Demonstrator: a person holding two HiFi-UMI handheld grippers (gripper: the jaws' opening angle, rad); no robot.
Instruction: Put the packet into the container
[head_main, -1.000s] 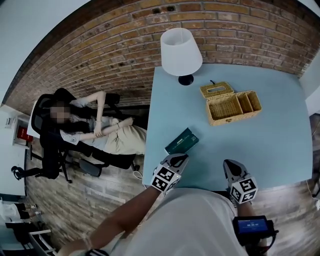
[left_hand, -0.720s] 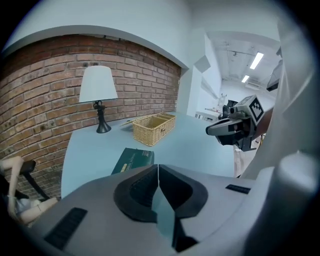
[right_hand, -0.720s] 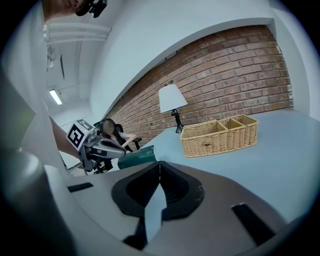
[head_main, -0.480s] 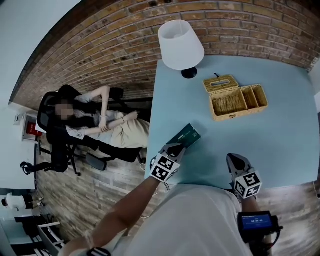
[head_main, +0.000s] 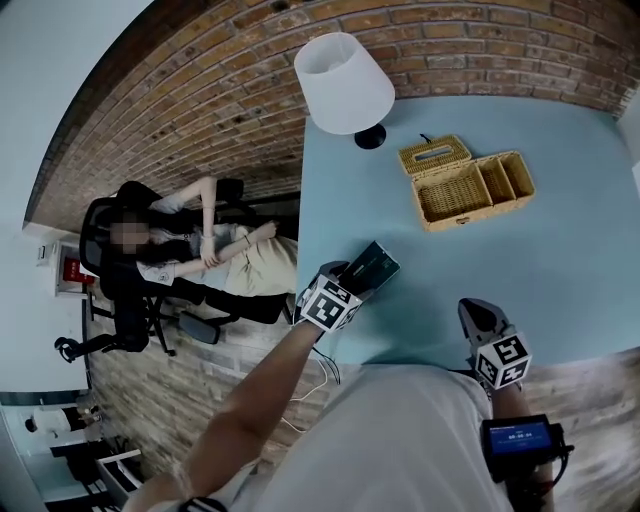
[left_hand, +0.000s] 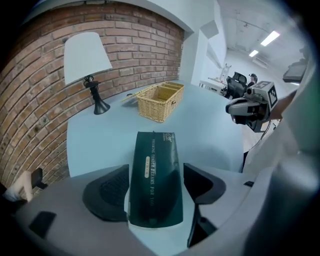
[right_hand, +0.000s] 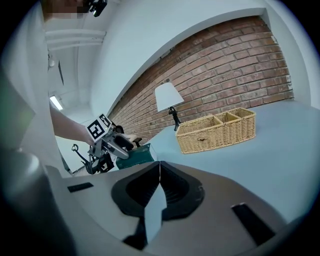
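Note:
A dark green packet (head_main: 371, 267) lies flat near the left front edge of the light blue table (head_main: 560, 260). My left gripper (head_main: 352, 282) has reached it. Its jaws are opening and stand on either side of the packet (left_hand: 154, 170), which lies between them on the table. The wicker container (head_main: 457, 217) sits open at the far side, its lid tipped back, with a large compartment and smaller ones to its right. It also shows ahead in the left gripper view (left_hand: 157, 102) and the right gripper view (right_hand: 215, 134). My right gripper (head_main: 476, 314) hangs at the front table edge, shut and empty (right_hand: 159, 176).
A white-shaded lamp (head_main: 343, 85) on a black foot stands at the table's far left corner. A person leans back in a black office chair (head_main: 110, 290) left of the table, before a brick wall. Wood floor runs below the front edge.
My left gripper has moved forward from the table edge up to the packet, and its jaws now straddle it. The right gripper has stayed at the front edge.

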